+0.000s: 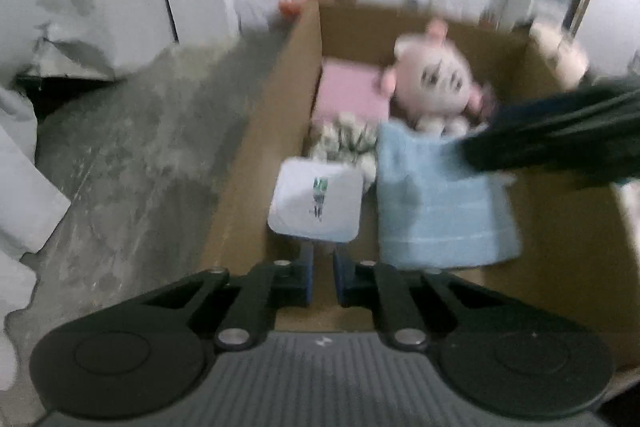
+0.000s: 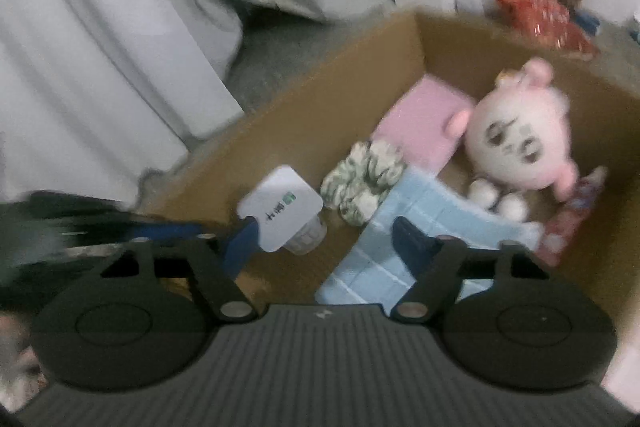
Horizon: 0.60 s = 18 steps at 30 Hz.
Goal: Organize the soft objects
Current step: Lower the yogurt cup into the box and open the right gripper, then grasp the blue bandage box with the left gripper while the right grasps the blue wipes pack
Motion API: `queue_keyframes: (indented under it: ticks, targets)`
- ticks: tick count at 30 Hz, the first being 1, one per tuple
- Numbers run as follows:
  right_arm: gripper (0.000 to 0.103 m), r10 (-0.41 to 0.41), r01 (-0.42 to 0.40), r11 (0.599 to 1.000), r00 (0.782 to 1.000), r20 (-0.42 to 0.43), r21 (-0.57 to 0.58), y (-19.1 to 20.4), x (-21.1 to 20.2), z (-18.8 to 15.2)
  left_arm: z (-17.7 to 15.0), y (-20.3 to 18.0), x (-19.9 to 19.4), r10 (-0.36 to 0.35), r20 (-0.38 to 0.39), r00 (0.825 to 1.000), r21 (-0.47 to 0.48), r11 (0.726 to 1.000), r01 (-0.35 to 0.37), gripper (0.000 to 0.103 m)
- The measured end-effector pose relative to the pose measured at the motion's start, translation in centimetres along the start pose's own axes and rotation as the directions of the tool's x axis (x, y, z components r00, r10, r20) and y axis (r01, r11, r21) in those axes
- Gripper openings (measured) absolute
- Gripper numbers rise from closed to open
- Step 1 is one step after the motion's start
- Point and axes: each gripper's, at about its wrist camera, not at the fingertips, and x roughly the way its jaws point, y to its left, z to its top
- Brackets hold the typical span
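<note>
Gripping the white tissue packet (image 1: 316, 205) by its near edge, the left gripper (image 1: 322, 267) holds it above the cardboard box (image 1: 256, 163), its fingers pressed nearly together; a blue towel (image 1: 440, 203) lies just right of the packet, with a pink plush toy (image 1: 436, 79) farther back. In the right wrist view, the right gripper (image 2: 324, 239) hangs spread and empty over the blue towel (image 2: 400, 211), the packet (image 2: 280, 207) beside its left finger.
</note>
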Motion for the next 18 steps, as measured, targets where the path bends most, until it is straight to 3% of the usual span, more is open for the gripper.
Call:
queue_keyframes:
  ticks: [3,6,12,14,18]
  targets:
    - [0.061,-0.002,0.002,1.000,0.999,0.054,0.003,-1.5,-4.2,-0.6,1.4,0.3,3.4,0.038,-0.107,0.994,0.005,0.999,-0.037,0.004]
    - [0.059,-0.012,0.011,1.000,0.995,0.094,0.015,-3.2,-7.3,-1.4,2.1,0.2,5.0,0.033,-0.142,0.989,-0.001,0.999,-0.033,0.003]
    - [0.059,-0.011,0.007,0.999,0.989,0.149,0.032,-6.4,-10.5,-3.4,2.5,-1.1,6.2,0.090,-0.118,0.989,0.044,0.995,-0.085,0.008]
    - [0.058,-0.015,0.009,0.999,0.985,0.171,0.037,-7.4,-12.0,-4.7,2.5,-1.0,6.1,0.085,-0.140,0.987,0.033,0.996,-0.081,0.015]
    - [0.059,-0.046,0.026,0.996,0.973,0.224,0.091,-10.0,-16.1,-8.3,1.6,-1.5,2.6,0.111,-0.105,0.988,0.064,0.992,-0.105,0.020]
